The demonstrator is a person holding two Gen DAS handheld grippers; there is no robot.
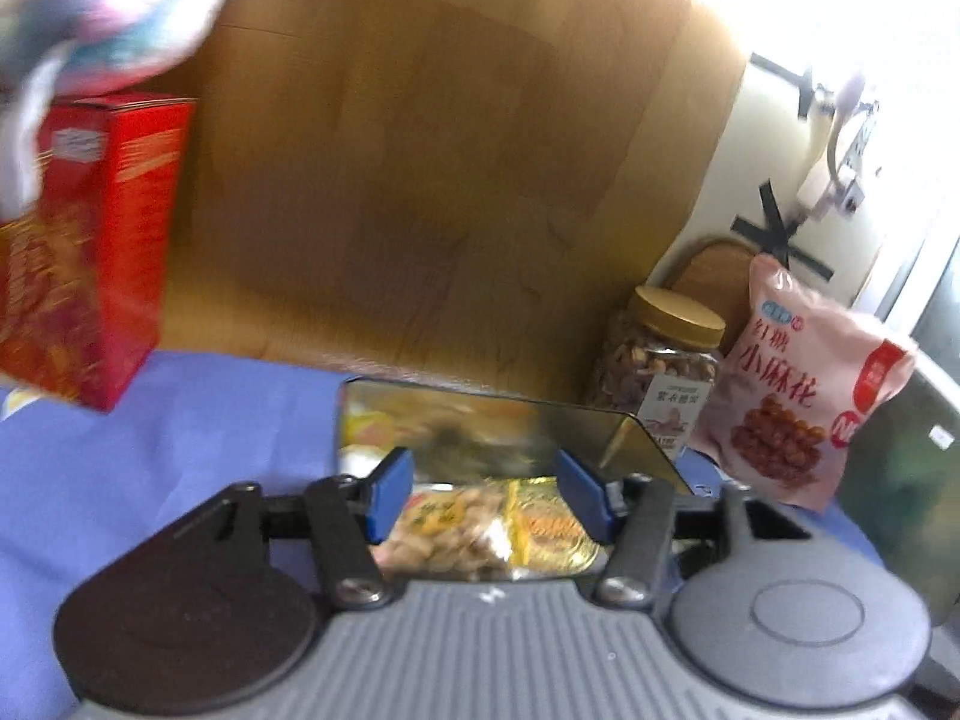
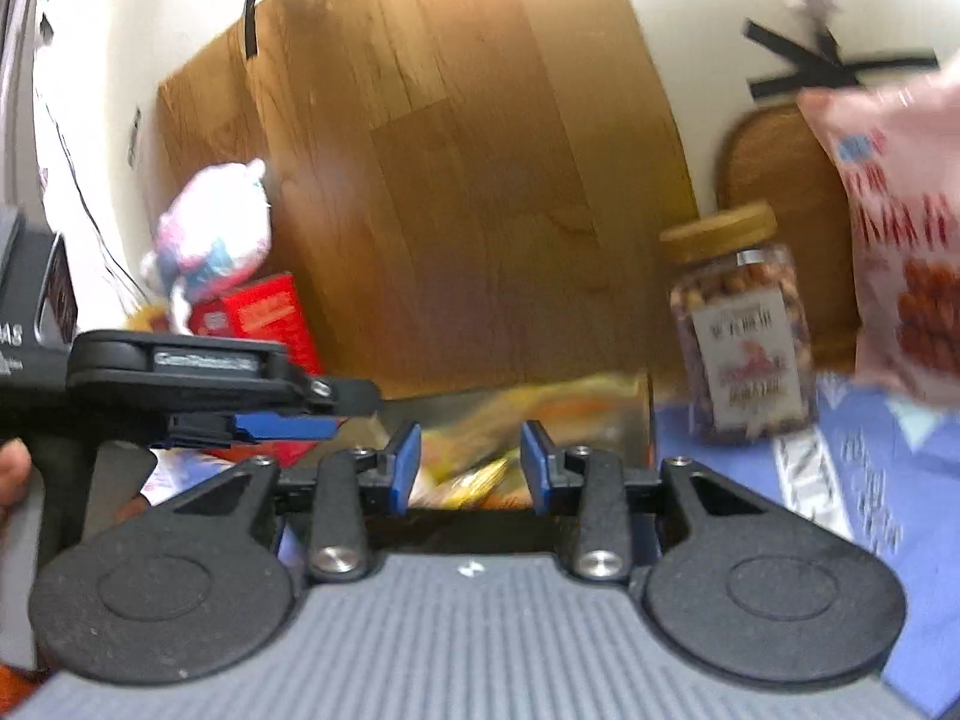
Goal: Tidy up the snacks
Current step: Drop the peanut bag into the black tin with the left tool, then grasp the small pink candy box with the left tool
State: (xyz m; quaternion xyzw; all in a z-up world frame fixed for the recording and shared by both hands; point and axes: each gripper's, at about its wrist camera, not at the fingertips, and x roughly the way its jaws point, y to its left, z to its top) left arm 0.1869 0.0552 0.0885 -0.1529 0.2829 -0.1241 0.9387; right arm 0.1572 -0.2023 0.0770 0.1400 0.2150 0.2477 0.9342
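A wide wooden board [image 1: 432,180] stands against the pale wall behind a counter covered in a blue cloth [image 1: 150,450]. On the left of the cloth a red box [image 1: 102,252] stands upright, and a pink and white soft toy [image 2: 210,234] sits on top of it. Towards the right stands a pink snack bag [image 1: 804,384] printed with brown twists, leaning a little, and just beside it on its left is a clear jar of nuts [image 1: 660,372] with a tan lid, set in front of a small round-topped wooden board [image 2: 780,180].

In the middle of the cloth lies a shiny metal tin [image 1: 480,420], open on top, its far wall mirror-bright. Inside it lie small snack packets [image 1: 492,522], yellow and gold, some showing nuts through clear film.

The left hand-held gripper [image 1: 486,498] hangs just above the near edge of the tin, its blue pads spread apart with the packets showing between them, gripping nothing. The right hand-held gripper [image 2: 471,468] is held near the same tin from the other side, its blue pads also apart and empty. In the right wrist view the left hand-held gripper appears side-on at the left edge, just in front of the red box.
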